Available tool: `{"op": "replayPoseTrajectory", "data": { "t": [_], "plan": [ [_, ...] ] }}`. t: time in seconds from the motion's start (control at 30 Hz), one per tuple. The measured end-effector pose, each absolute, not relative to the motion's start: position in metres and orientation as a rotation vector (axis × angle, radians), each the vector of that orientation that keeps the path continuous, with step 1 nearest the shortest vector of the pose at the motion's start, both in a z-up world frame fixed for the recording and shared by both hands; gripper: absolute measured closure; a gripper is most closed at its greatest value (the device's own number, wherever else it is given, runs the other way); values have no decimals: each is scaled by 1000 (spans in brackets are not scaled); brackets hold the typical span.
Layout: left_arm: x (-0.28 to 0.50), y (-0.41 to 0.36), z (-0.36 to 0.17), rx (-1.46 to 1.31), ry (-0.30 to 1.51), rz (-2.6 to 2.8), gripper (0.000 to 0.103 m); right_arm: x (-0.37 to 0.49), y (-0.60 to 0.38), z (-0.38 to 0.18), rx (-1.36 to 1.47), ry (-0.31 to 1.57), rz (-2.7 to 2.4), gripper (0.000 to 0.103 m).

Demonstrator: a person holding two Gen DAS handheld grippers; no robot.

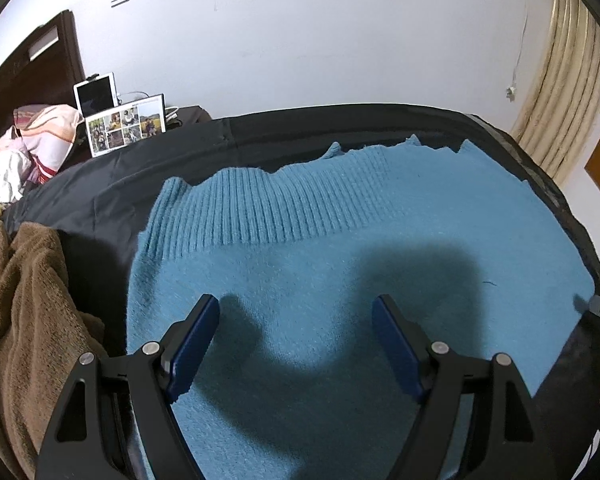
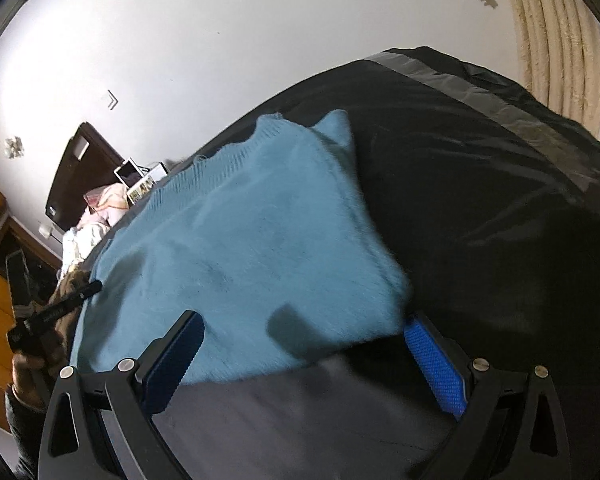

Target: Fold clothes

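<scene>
My left hand-held gripper (image 1: 296, 312) wide open above the blue sweater (image 1: 340, 240), my right hand-held gripper (image 2: 300, 328) open too, sweater corner between its fingers, black bed cover (image 2: 480, 200) underneath

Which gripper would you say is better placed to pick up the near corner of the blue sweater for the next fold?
Right, probably. The right gripper, open, straddles the blue sweater at its near corner and edge. The left gripper, also open, hovers over mid-fabric.

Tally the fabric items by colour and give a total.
Blue: 1, the sweater.
Brown: 1, the fleece blanket.
Black: 1, the cloth cover under the sweater.
Pink and white: 1, the bedding heap.
Total: 4.
</scene>
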State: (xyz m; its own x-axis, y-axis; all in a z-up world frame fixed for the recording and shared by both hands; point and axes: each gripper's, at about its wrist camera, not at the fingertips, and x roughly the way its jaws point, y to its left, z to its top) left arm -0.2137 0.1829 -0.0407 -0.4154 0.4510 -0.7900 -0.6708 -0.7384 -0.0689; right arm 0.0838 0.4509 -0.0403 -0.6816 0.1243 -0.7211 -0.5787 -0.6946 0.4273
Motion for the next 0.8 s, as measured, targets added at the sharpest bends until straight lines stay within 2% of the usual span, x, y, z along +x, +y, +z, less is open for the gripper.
{"op": "replayPoseTrajectory", "data": {
  "t": [0.27,0.43,0.53,0.6,0.63,0.67,0.7,0.8],
  "plan": [
    [-219,178,-53,-1103,324,2162,20,48,457,-44,-832,1072,2395,2],
    [-219,179,-55,-1095,347,2160,17,33,450,-42,-791,1019,2400,8],
    [-218,181,-54,-1100,357,2168,17,33,453,-43,-777,1005,2369,28],
    [-216,182,-53,-1109,359,2174,17,36,458,-46,-771,1008,2341,56],
    [-216,182,-52,-1115,359,2176,17,38,461,-47,-768,1013,2328,62],
    [-216,183,-51,-1120,359,2178,17,40,464,-48,-765,1018,2315,74],
    [-214,184,-49,-1122,357,2176,17,40,463,-47,-760,1003,2321,78],
    [-206,190,-39,-1105,364,2167,17,42,459,-43,-742,954,2345,81]
  ]
}}
